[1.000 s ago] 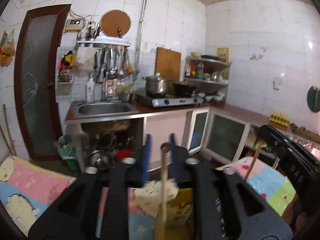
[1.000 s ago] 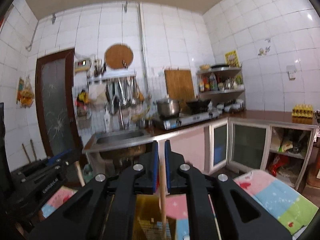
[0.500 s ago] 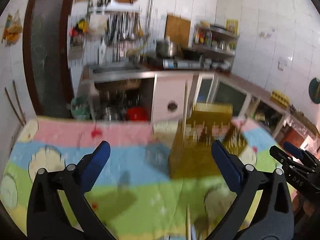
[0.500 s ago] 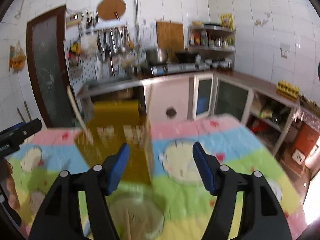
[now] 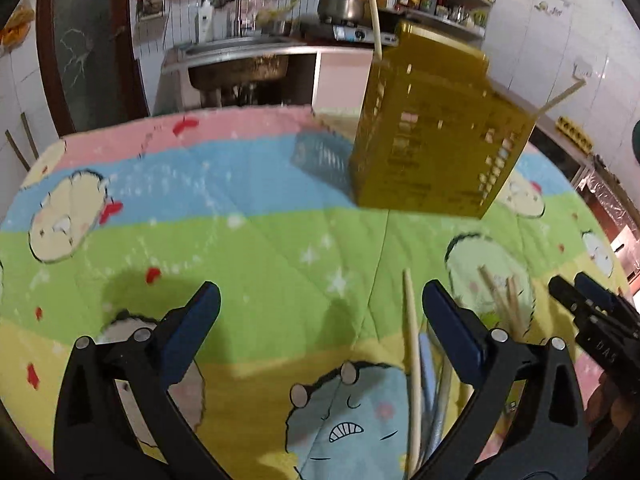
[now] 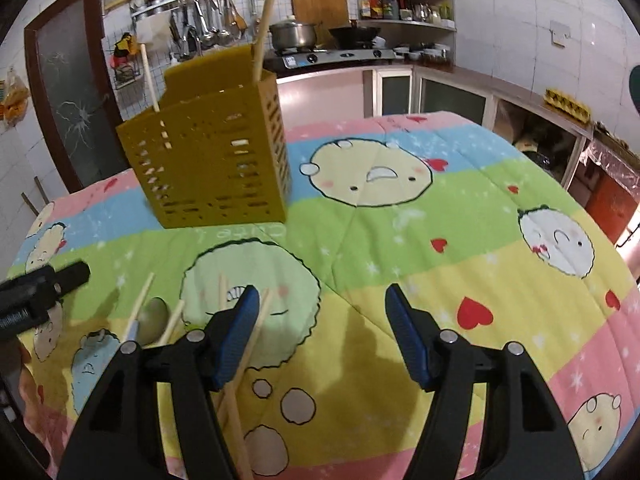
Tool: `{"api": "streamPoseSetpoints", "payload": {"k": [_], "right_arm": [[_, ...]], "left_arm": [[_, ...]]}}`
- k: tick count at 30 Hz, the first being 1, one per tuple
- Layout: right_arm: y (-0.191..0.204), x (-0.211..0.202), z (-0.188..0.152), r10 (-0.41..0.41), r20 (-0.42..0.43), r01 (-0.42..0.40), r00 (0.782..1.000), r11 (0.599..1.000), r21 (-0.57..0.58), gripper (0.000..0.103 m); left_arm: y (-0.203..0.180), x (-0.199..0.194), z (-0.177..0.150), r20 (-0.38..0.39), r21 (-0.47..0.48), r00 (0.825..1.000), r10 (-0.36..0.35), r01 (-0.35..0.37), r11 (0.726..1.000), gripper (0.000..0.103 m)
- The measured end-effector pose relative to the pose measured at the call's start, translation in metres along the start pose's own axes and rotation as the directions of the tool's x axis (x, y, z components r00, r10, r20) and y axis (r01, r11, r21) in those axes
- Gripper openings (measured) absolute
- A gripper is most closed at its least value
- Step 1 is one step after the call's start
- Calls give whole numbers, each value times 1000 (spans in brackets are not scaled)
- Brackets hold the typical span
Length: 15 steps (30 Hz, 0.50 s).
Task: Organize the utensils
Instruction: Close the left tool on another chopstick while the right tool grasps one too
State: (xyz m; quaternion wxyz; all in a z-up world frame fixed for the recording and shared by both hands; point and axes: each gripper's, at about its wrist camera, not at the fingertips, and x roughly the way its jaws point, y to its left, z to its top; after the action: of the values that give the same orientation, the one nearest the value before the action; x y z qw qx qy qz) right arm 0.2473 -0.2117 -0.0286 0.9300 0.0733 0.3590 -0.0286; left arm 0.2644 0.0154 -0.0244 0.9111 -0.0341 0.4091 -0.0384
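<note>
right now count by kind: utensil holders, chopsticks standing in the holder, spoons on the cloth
yellow utensil holder: 1
chopsticks standing in the holder: 2
spoon on the cloth: 1
total: 4

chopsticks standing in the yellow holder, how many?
2: one chopstick at the holder's left end, another chopstick at its right end. Shorter ones may hide inside.
</note>
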Motion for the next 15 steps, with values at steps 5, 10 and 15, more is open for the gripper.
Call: {"api": "streamPoseSetpoints", "payload": {"k": [5, 10, 15], "right_arm": [[1, 13, 3, 3, -49, -2, 999, 1000, 16, 60], [8, 23, 5, -1, -75, 2, 997, 1000, 13, 58], [13, 34, 0, 1, -109, 1, 994, 1000, 13, 55]], "left_arm": [[-10, 16, -4, -33, 34, 999, 14, -13, 999, 98], [-16, 30, 3, -67, 32, 998, 14, -12, 999, 96], [-25, 41, -1, -80, 59, 996, 25, -20, 998, 95]]}}
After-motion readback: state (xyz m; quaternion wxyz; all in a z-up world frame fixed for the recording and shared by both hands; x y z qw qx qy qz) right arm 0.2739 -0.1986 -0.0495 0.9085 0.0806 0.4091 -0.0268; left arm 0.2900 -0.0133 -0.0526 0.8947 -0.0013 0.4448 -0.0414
